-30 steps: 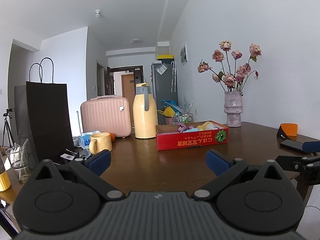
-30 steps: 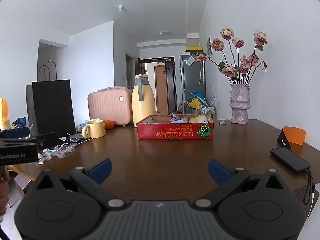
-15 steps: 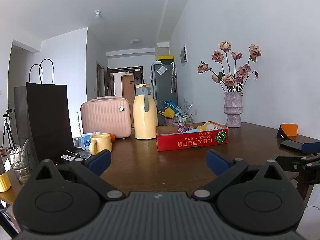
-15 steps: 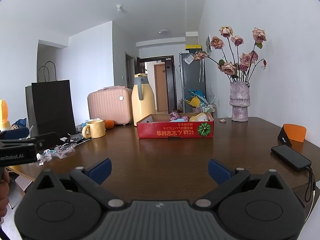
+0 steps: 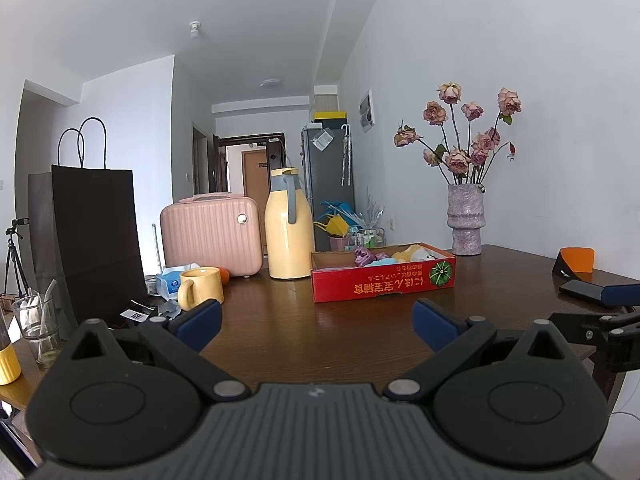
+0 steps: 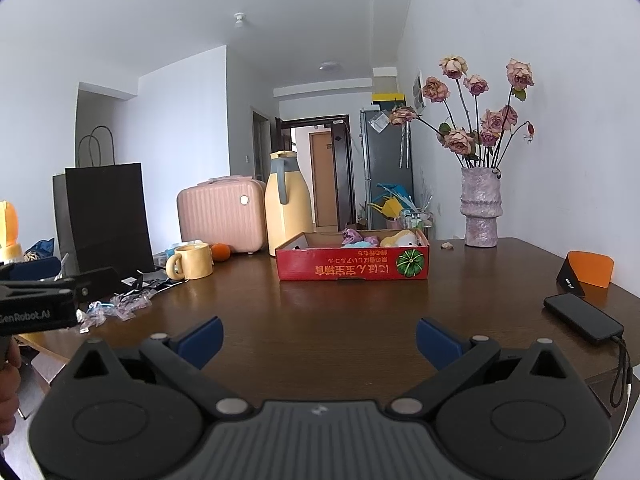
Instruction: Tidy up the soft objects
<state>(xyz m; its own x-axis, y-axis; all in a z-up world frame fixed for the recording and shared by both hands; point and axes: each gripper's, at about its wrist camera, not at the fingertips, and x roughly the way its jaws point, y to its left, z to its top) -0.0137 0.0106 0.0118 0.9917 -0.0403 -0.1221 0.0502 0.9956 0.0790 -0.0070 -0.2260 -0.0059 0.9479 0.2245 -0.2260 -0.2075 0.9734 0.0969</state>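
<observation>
A red cardboard box (image 5: 384, 282) (image 6: 352, 266) sits on the dark wooden table (image 5: 304, 332) (image 6: 320, 312), well ahead of both grippers. Soft toys lie in it: a purple one (image 5: 363, 257) (image 6: 352, 235), a light blue one (image 5: 380, 263) (image 6: 358, 245) and a yellow-white one (image 5: 416, 255) (image 6: 402, 239). My left gripper (image 5: 316, 322) is open and empty over the near table edge. My right gripper (image 6: 319, 338) is open and empty too, to the right of the left one.
A yellow thermos jug (image 5: 289, 226), pink case (image 5: 212, 236), yellow mug (image 5: 200, 288), black paper bag (image 5: 92, 236) and glass (image 5: 36, 326) stand at the left. A vase of dried roses (image 6: 480, 210), an orange-black stand (image 6: 588, 274) and a phone with cable (image 6: 582, 318) are at the right.
The right gripper has drifted slightly, so the box sits a little differently in its view. Both grippers stay open and empty.
</observation>
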